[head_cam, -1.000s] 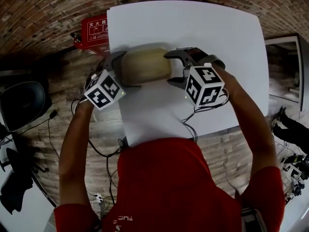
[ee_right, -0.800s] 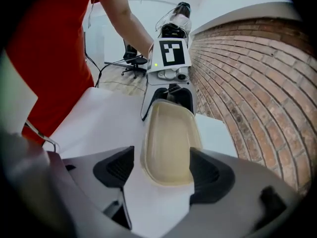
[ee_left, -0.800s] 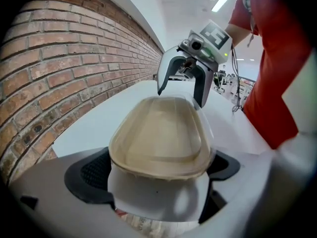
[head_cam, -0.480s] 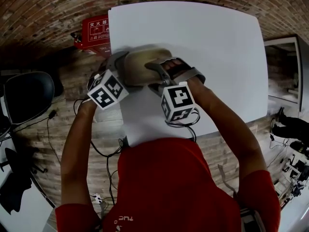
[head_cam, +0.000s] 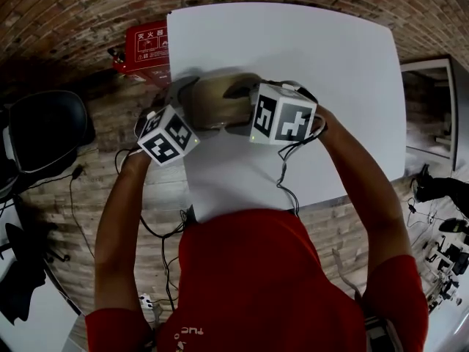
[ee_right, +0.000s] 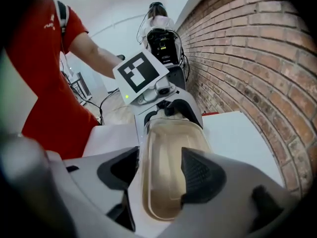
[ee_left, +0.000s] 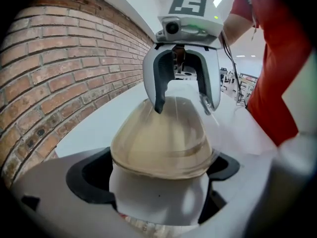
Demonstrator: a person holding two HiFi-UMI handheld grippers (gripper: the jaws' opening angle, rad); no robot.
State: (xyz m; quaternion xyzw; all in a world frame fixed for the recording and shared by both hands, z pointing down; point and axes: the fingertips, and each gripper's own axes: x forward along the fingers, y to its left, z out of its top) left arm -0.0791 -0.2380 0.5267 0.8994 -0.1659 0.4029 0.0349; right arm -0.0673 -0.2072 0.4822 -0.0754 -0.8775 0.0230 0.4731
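I have both grippers on the one tan oval tray (head_cam: 212,101), which sits at the near left part of the white counter (head_cam: 315,50), close to that counter's left edge; the left gripper (ee_left: 158,172) takes the tray's left end and, in the left gripper view, the rim fills the space from one pad to the other, so I read its jaws as clamped on the tray; the tray's tan body rises from those pads and runs away from the camera.

The right gripper (ee_right: 159,173) comes at the opposite end, its marker cube turned up toward the head camera; in the left gripper view its two dark fingers reach down over the tray's far end, one on each side; in the right gripper view the tray runs lengthwise between its pads, the right pad lying over the rim and a thin strip of white showing at the left pad, so I read those jaws as standing apart around the tray, not pinched on it.

The two grippers face each other along the tray; a brick wall (ee_left: 59,58) runs beside the counter; a red box (head_cam: 143,46) stands on the floor just beyond the counter's far left corner; a dark chair (head_cam: 44,134) stands well apart at the left.
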